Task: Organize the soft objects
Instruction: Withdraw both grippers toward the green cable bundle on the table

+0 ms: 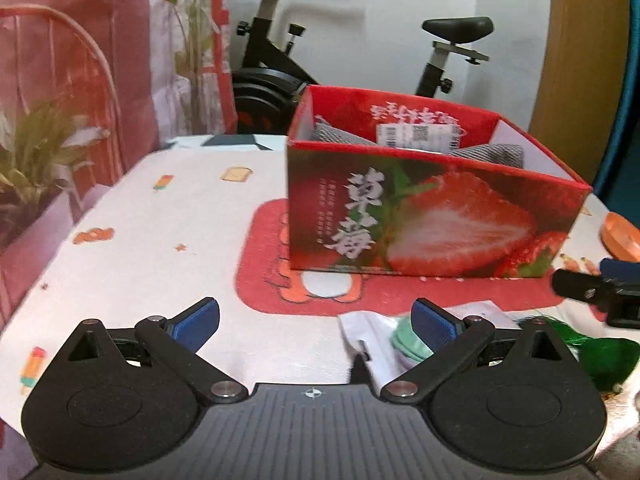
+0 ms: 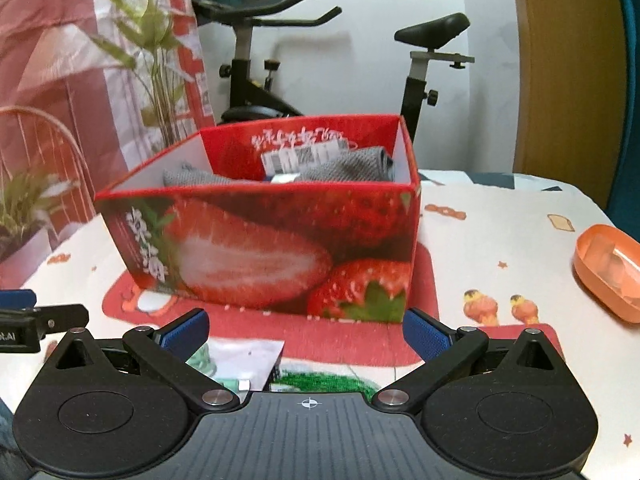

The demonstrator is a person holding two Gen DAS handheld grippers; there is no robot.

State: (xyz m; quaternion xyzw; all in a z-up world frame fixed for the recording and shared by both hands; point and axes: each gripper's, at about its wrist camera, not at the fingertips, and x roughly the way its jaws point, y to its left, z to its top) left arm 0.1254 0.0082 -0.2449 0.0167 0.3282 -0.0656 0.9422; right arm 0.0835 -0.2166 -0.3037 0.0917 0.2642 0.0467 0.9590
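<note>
A red strawberry-print box (image 1: 432,216) stands on the table; it also shows in the right wrist view (image 2: 264,248). Grey knitted cloth (image 1: 492,154) lies inside it (image 2: 348,166), with a white barcode label (image 1: 416,136). A white packet holding a pale green soft item (image 1: 380,340) lies on the table just before the box, by my left gripper's right finger; it shows in the right wrist view (image 2: 240,360) too. A green fuzzy item (image 1: 600,348) lies to its right (image 2: 320,382). My left gripper (image 1: 316,320) is open and empty. My right gripper (image 2: 306,330) is open and empty.
A printed tablecloth (image 1: 132,264) with a red mat covers the table. An orange plastic dish (image 2: 608,272) sits at the right edge. A potted plant (image 1: 28,168) and pink bag stand at left. An exercise bike (image 2: 256,80) stands behind the table.
</note>
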